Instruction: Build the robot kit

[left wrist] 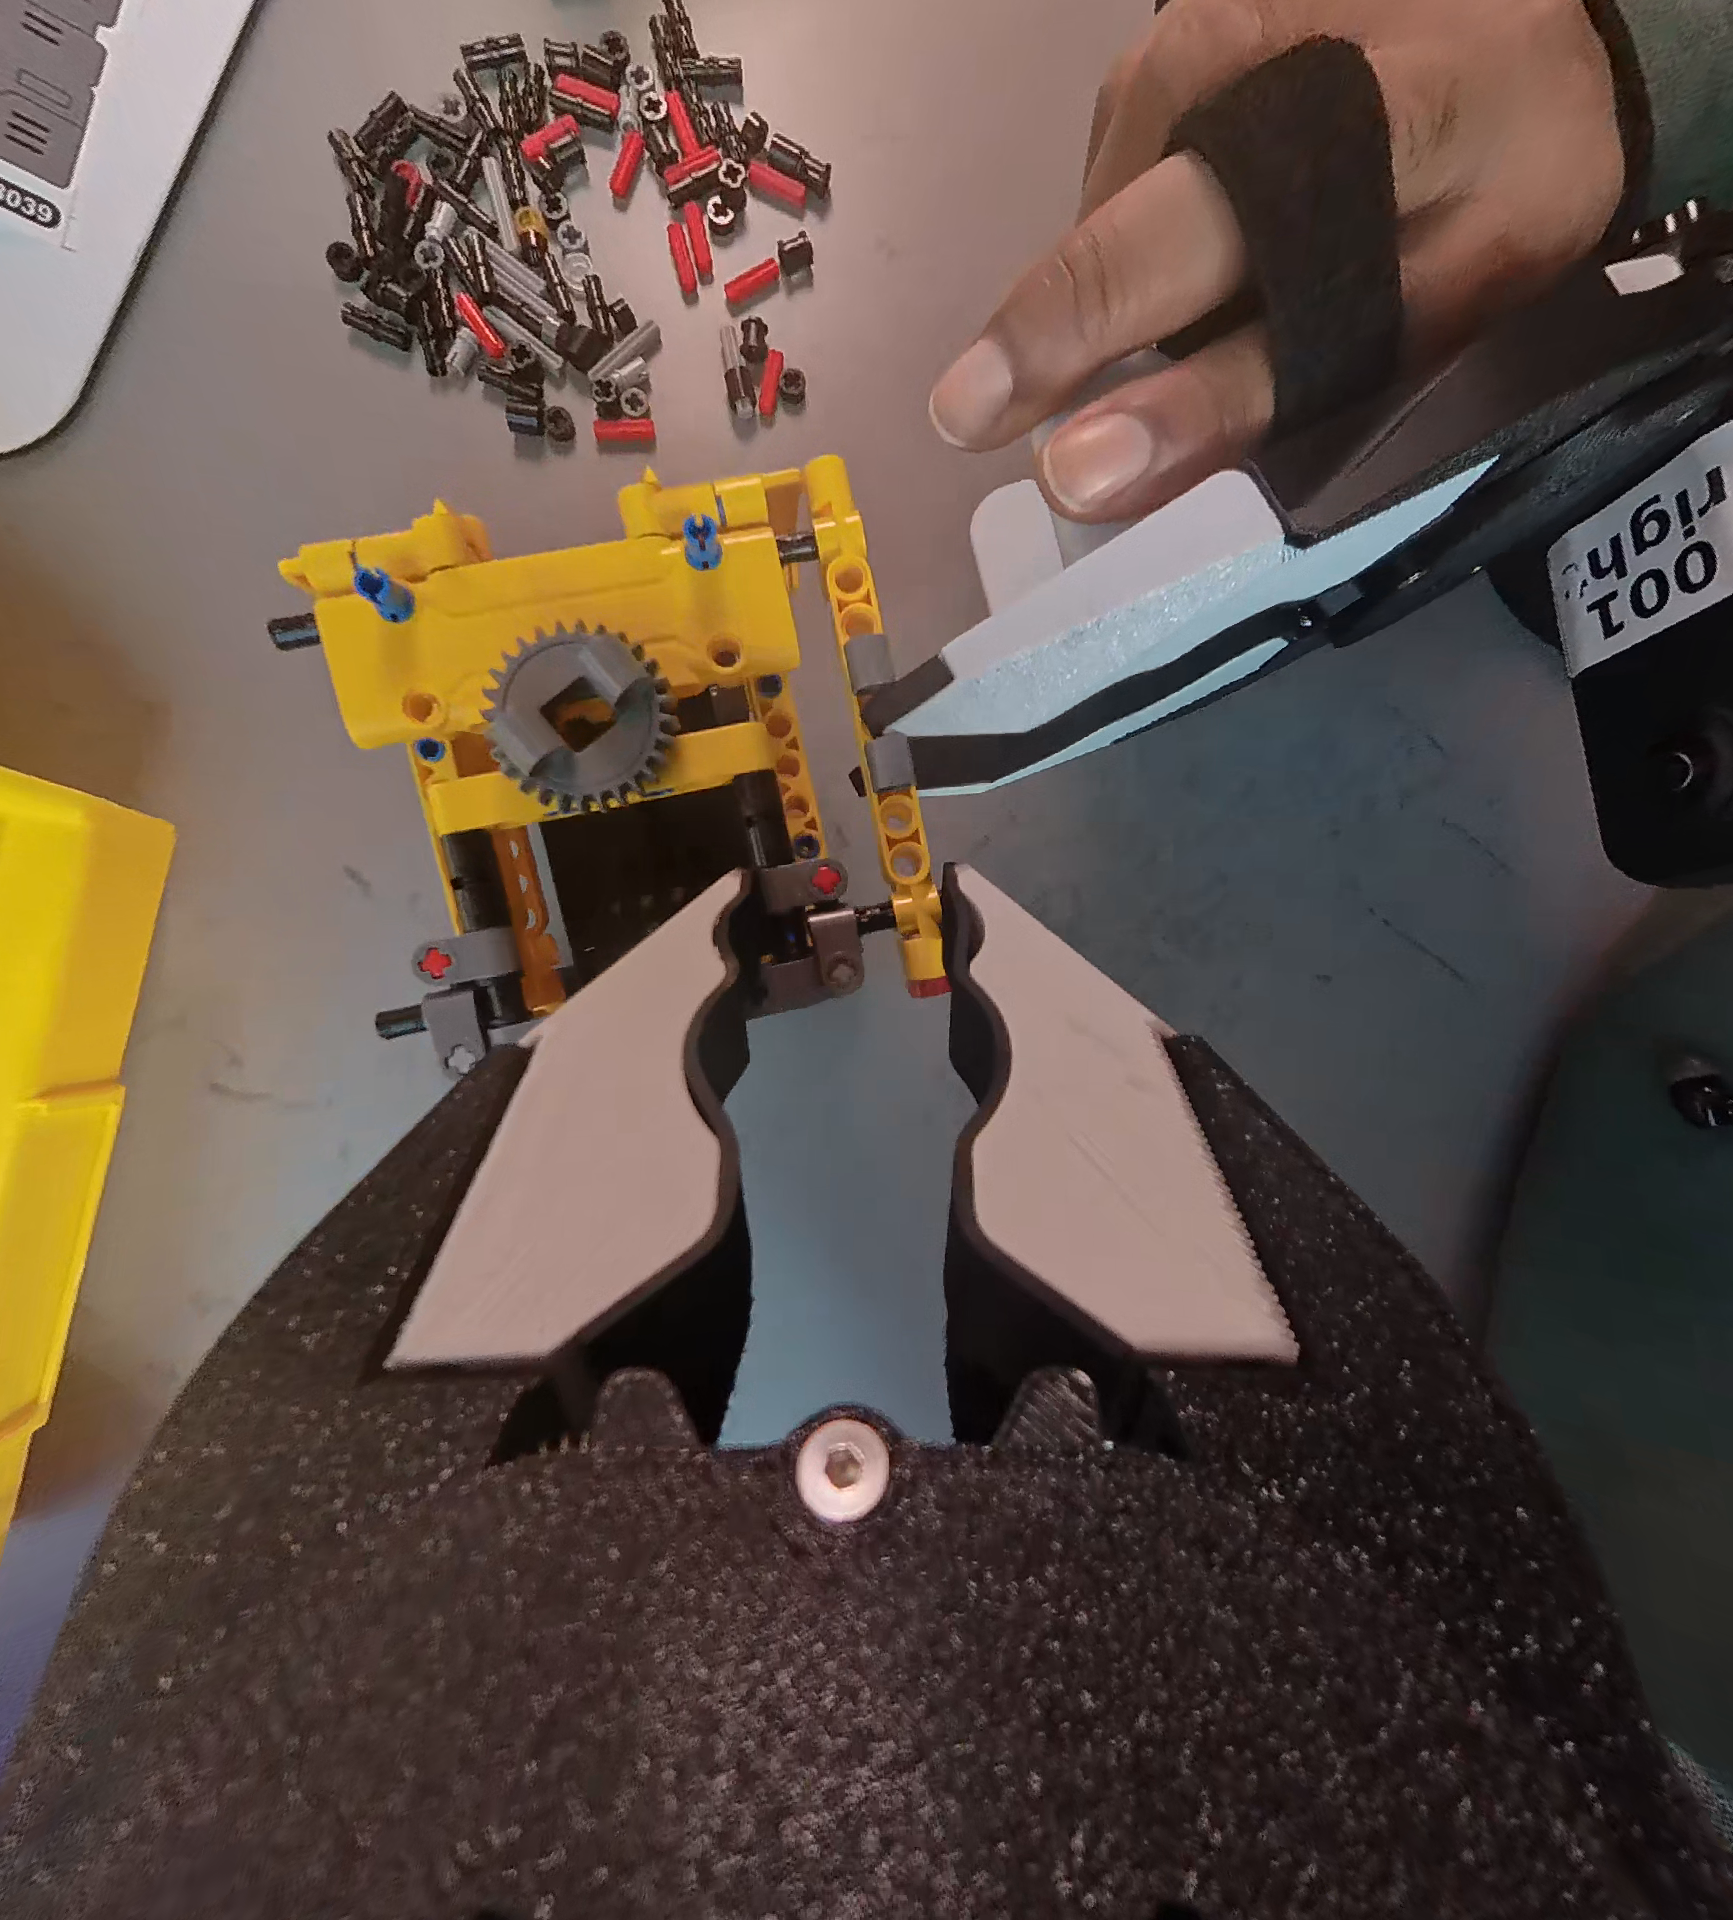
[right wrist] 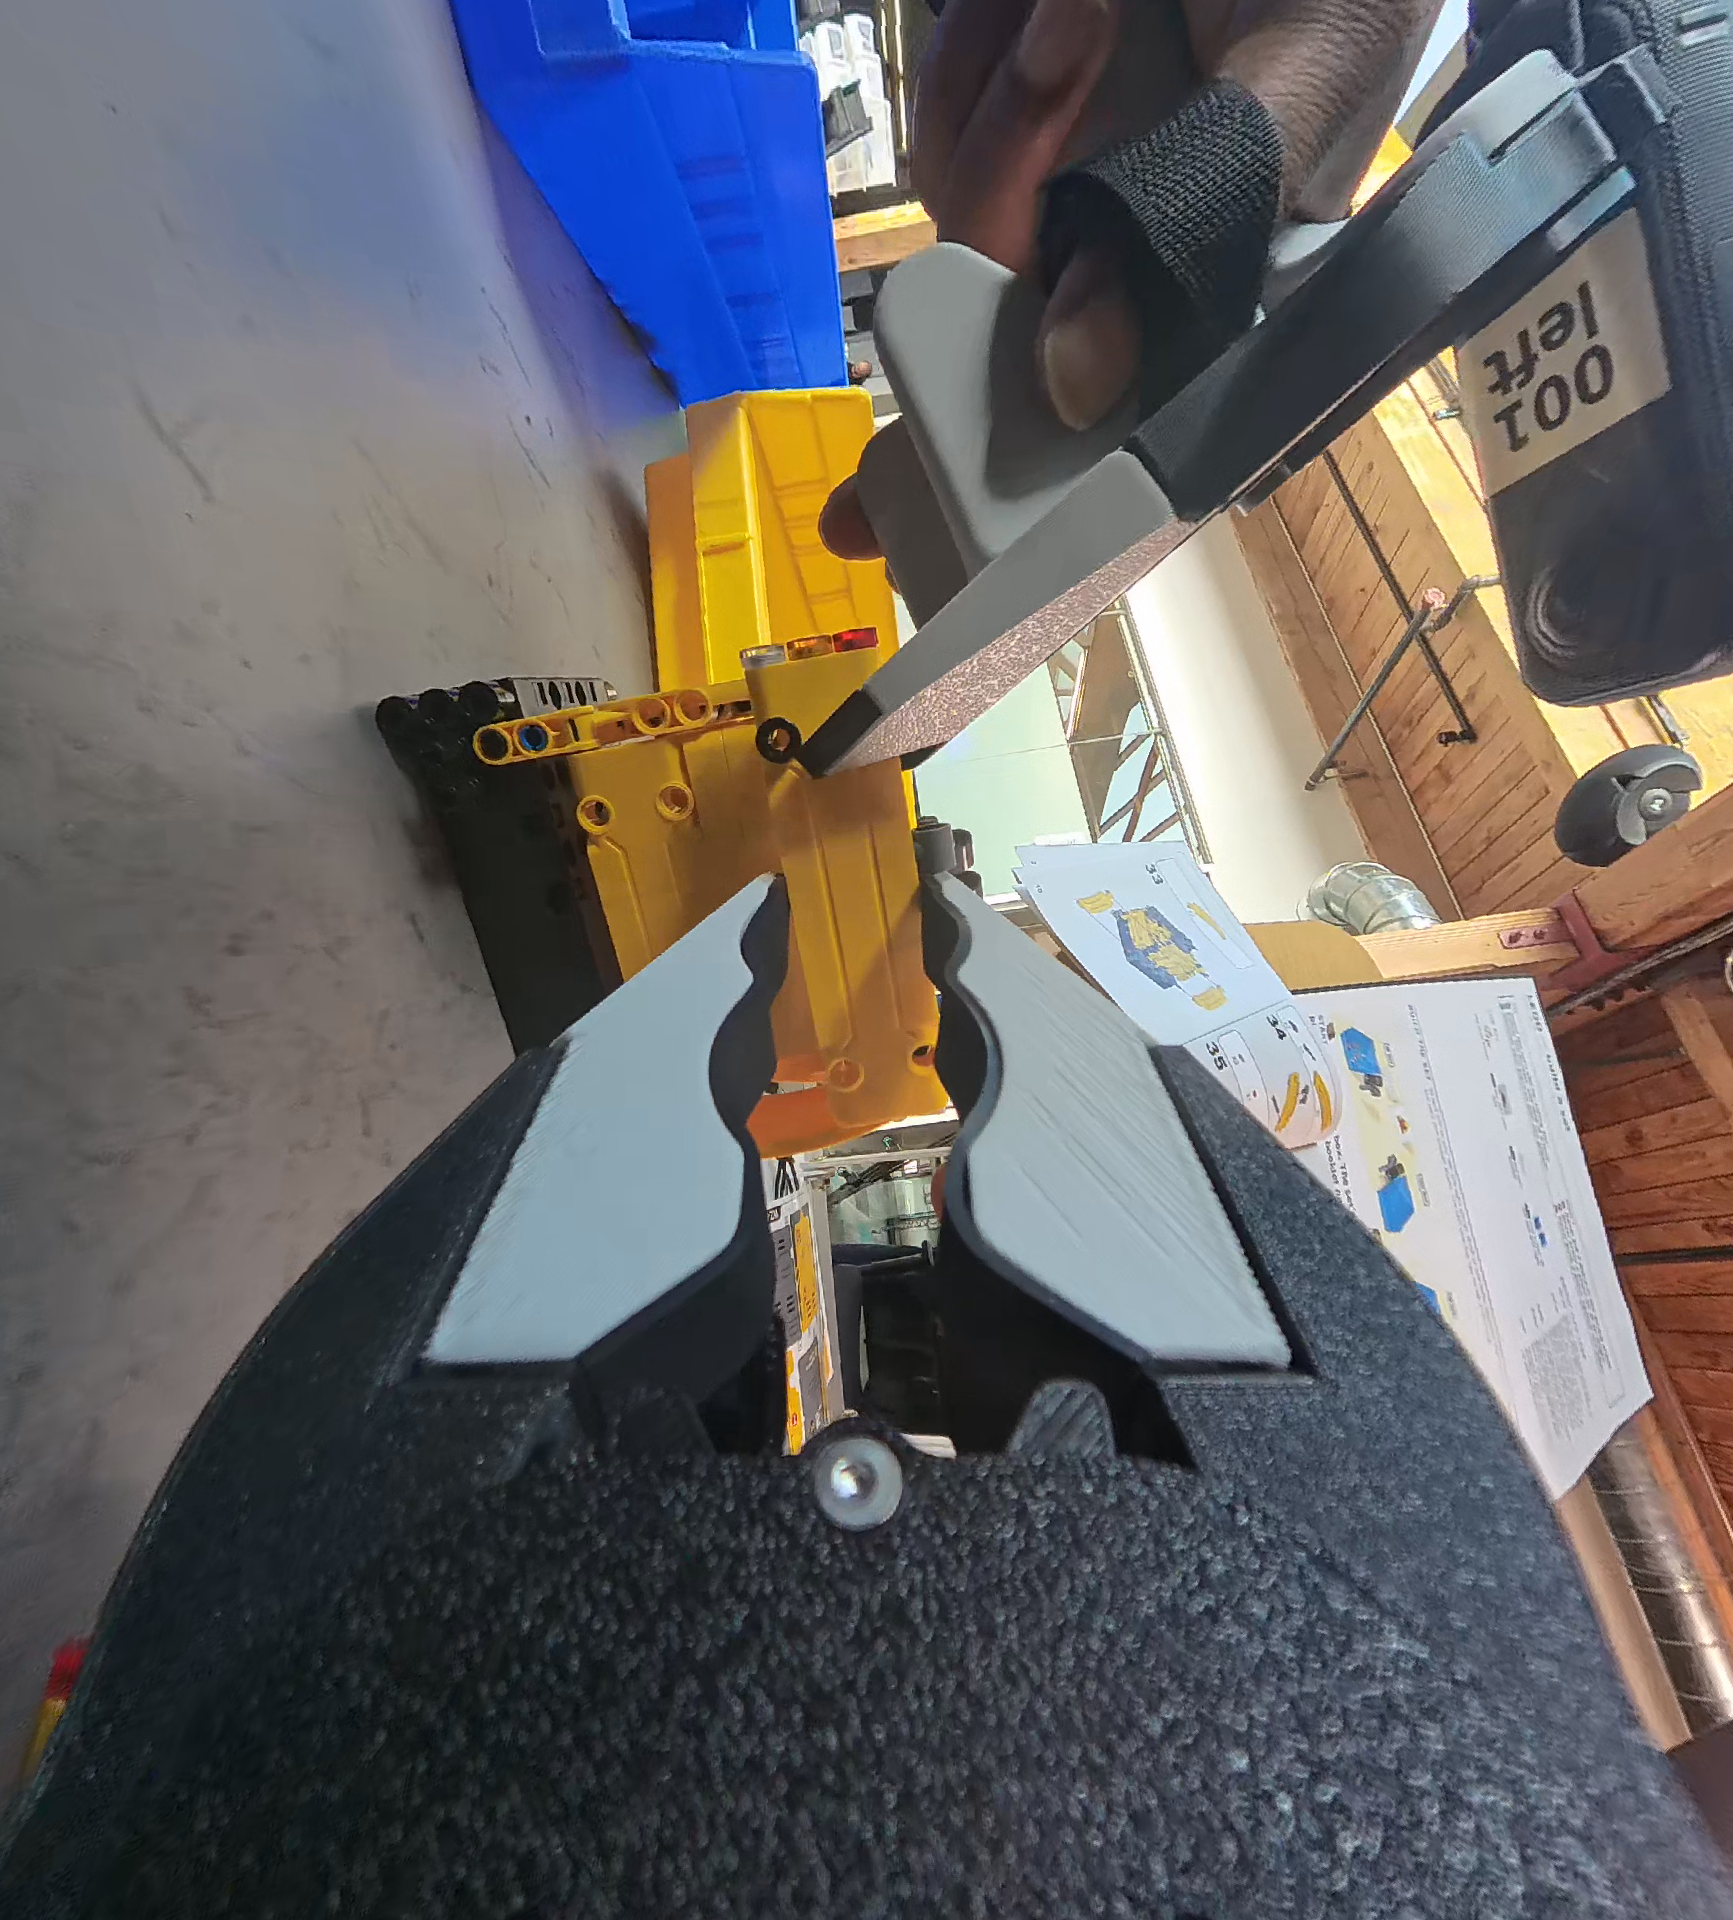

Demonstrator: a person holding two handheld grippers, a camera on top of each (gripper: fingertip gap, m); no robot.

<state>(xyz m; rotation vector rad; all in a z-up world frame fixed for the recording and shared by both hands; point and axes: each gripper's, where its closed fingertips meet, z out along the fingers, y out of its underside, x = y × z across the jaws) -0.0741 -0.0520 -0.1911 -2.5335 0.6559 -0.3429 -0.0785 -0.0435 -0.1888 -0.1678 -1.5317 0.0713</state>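
I see a scuffed grey tabletop (right wrist: 218, 623) in daylight. Beyond its far edge rise warm wood-plank walls (right wrist: 1693, 1091) and a bright window (right wrist: 1038, 727); a blue bin (right wrist: 696, 187) sits on it.

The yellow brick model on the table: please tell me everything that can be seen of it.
The yellow brick model is a plastic assembly of yellow panels and holed beams around a black core, with a grey gear on top, blue and red pins and grey connectors. It stands on the grey table. The left gripper brackets its near corner; the right gripper straddles a yellow panel from the side, with its tips at a yellow side beam.
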